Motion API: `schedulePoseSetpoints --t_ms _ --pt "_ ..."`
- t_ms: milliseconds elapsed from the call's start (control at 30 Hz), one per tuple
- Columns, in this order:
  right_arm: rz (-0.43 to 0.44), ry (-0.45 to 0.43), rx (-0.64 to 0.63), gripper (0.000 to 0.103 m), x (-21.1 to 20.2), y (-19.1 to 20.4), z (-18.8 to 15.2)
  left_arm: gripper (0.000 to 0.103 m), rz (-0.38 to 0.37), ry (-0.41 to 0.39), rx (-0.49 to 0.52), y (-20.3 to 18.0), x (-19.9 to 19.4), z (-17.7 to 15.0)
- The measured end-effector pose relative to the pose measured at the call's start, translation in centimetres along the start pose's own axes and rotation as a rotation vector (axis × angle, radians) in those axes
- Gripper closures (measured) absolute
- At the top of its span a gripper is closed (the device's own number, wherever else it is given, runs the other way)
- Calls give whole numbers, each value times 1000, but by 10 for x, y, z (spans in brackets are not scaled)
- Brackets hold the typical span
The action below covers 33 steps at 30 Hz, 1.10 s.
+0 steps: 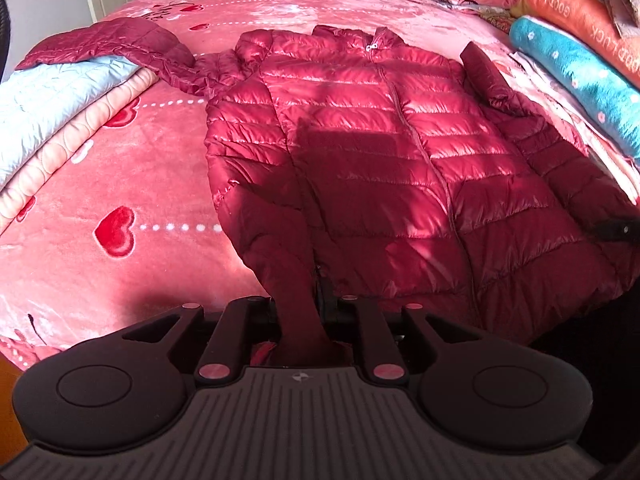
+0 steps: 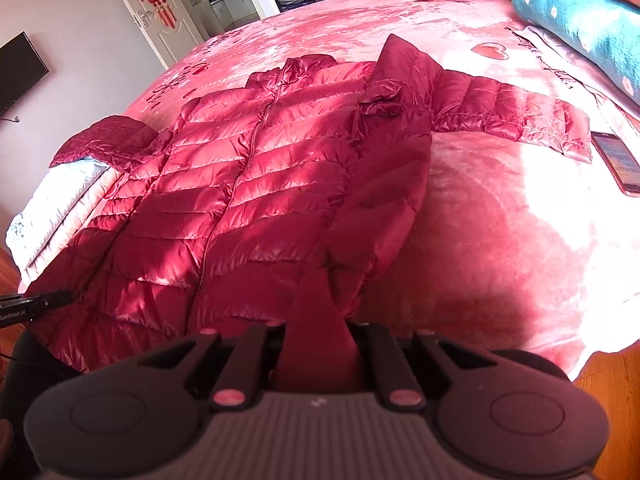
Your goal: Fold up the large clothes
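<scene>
Left claw (image 1: 304, 300): pressed together on the jacket's (image 1: 360, 140) lower hem corner, with dark red cloth bunched between the fingers and running back into the claw's throat.
Right claw (image 2: 316, 312): likewise pinching the hem at the other lower corner, a flat wedge of red fabric clamped in it.
Hidden: on both claws the fingertips are buried in cloth, so the contact itself can't be made out; in the left view the right claw shows only as a black sliver at the frame's right edge, just touching the hem.
Jacket: a glossy, quilted puffer in crimson, horizontal stitched channels, zip down the middle, lying face up straight ahead of both claws, collar at the far end.
Sleeves: ahead-left of the left claw, one sleeve (image 1: 120, 44) drapes onto a stack of folded quilts (image 1: 60, 112); ahead-right of the right claw, the other sleeve (image 2: 512, 120) stretches sideways.
Bedspread (image 1: 100, 200): plush pink fleece with red hearts, under everything.
Phone (image 2: 616, 164): far right of the right claw, cut off by the frame.
Teal blanket roll (image 1: 580, 76): fuzzy, far right.
</scene>
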State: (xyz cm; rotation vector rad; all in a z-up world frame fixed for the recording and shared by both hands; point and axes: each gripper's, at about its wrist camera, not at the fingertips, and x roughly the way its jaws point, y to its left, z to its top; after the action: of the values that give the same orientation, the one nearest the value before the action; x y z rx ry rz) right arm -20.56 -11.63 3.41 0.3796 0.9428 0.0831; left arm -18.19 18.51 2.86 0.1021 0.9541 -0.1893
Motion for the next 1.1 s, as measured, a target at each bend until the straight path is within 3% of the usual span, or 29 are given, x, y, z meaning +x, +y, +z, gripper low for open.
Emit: schedulePoseSetpoints --t_ms 67,200,267,500,700,933,1100 --pt "7 -14 16 80 -3 -2 4 81 6 11 -4 1 -6 -2" --pt "5 -64 11 44 -20 -2 2 74 14 -11 0 0 -29 0" --pt "1 -106 5 39 -35 0 1 71 18 -34 10 -1 -41 4" --pt "18 -365 -7 27 -106 12 30 59 -15 -154 56 -31 -86 40" --pt "70 -595 26 18 -149 9 79 51 -100 -260 62 -65 -89 90" --pt "186 -759 207 8 -141 -26 132 39 -183 -362 32 -99 -75 150" --pt "163 -812 296 5 -103 -60 147 37 -206 -403 -33 -110 -47 182"
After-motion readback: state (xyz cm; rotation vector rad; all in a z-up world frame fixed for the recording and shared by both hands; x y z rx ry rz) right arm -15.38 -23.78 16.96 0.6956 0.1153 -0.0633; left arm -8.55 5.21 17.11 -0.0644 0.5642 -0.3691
